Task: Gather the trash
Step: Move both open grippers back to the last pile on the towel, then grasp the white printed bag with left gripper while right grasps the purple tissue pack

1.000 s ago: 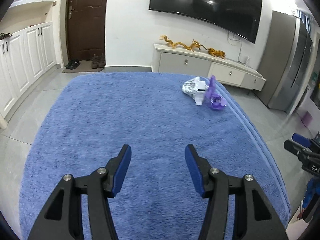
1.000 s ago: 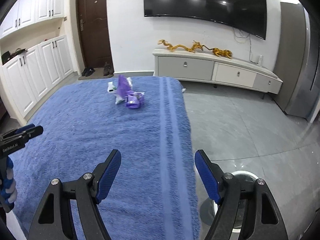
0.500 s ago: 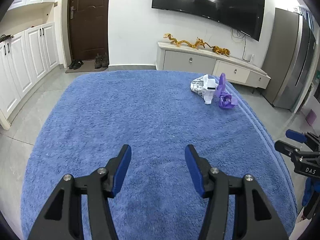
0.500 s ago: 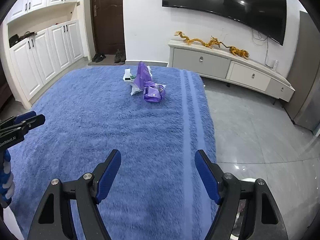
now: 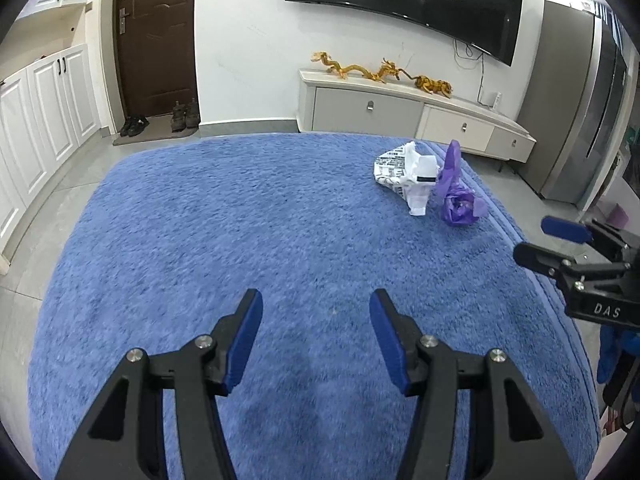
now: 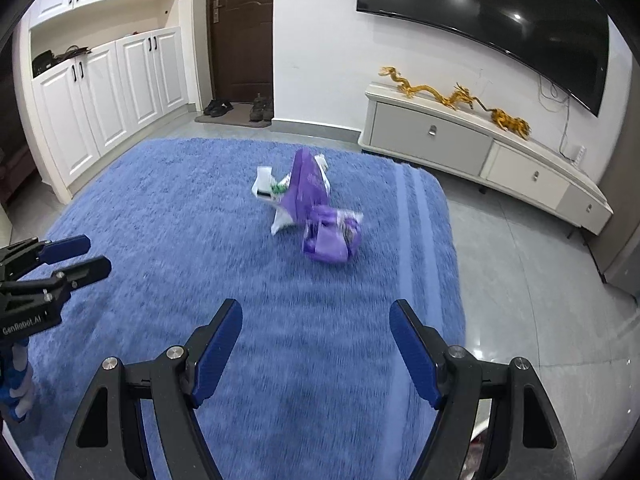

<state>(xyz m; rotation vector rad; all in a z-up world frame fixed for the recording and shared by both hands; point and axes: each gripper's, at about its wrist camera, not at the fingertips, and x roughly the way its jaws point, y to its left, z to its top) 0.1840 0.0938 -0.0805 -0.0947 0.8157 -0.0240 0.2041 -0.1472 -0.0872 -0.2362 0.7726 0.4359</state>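
Hovering over the blue rug [image 5: 240,220], left tongs [image 5: 316,312] and right tongs [image 6: 316,320] both wide, empty, short of the crumpled wrappers [image 6: 316,216]

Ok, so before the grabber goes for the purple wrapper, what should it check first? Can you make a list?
1. Right gripper jaws apart and holding nothing: ok.
2. Left gripper jaws apart and holding nothing: ok.
3. Purple wrapper in plain sight ahead of the right gripper: ok.
4. Blue towel between the right gripper and the wrapper is bare: ok.
5. Purple wrapper apart from the white printed paper: not ok from the right wrist view, where they overlap; whether they touch, cannot tell.
6. A bin to drop the trash in: cannot tell, no bin clearly shows.
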